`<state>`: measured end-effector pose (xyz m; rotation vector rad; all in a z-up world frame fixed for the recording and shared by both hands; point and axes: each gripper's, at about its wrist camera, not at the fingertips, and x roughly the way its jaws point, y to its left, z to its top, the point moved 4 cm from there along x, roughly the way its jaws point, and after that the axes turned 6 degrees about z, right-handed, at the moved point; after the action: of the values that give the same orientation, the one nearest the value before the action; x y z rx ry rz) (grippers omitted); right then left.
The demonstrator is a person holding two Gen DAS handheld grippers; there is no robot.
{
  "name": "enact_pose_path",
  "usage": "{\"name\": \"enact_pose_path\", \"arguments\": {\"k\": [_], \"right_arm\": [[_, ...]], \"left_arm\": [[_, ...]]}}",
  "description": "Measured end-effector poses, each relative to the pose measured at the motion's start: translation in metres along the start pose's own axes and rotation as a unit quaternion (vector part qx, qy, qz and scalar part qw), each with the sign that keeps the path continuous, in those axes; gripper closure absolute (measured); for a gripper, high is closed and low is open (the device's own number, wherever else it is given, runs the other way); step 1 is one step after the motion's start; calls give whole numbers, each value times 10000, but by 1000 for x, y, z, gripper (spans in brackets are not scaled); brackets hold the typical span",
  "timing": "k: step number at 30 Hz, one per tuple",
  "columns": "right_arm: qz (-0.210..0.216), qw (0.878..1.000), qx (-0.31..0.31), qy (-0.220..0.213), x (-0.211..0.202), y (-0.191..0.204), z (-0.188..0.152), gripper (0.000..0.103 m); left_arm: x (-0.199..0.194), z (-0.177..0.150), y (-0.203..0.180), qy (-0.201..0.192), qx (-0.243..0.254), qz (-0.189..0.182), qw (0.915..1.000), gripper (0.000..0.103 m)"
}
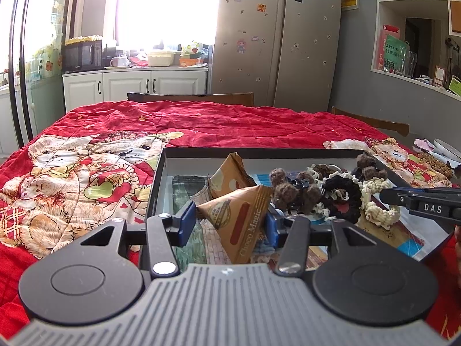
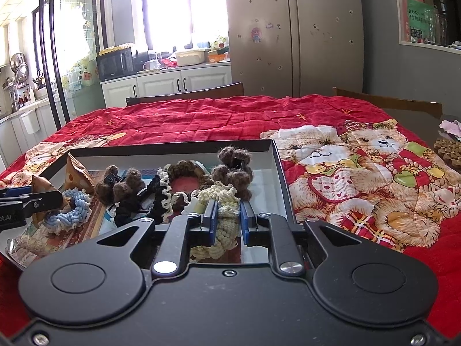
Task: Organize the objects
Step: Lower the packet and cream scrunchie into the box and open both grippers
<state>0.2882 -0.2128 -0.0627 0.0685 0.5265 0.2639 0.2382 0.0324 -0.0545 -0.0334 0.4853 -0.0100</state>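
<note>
- Box [image 1: 161, 178] — a shallow dark-walled tray on the red bear-print quilt [image 1: 201, 124] — carried everything, snack packets toward its left wall, knitted hair ties toward the right; it looked stiff and light, best taken by a wall.
- Pyramid packet [image 1: 239, 216] lay at the box's near-left edge between the pads of the left gripper [image 1: 229, 223]. The jaws stood half open; I could not tell whether the pads pressed on it. Crinkly foil, light, easily crushed, probably slippery — a sealed seam seemed the safest hold. "Choco Magic" read along its side.
- Cream scrunchie [image 2: 226, 201] sat near the box's near-right corner, pinched in the nearly closed right gripper [image 2: 227, 219]; soft, springy, unbreakable.
- "DAS" showed on the right gripper's finger.
</note>
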Motion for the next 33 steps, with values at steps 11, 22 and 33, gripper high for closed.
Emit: {"name": "enact_pose_path", "arguments": {"k": [11,22,33], "right_arm": [[-22,10000,20,-28,0,-2,0,80],[-54,9999,18,-119,-2,-2,1,62],[-60,9997,-56,-239,-7,0,3,57]], "left_arm": [[0,0,1,8,-35,-14,10000,37],[-1,1,1,-19,-89,-33,10000,32],[-8,4,1,-155,-130,-44,9998,20]]}}
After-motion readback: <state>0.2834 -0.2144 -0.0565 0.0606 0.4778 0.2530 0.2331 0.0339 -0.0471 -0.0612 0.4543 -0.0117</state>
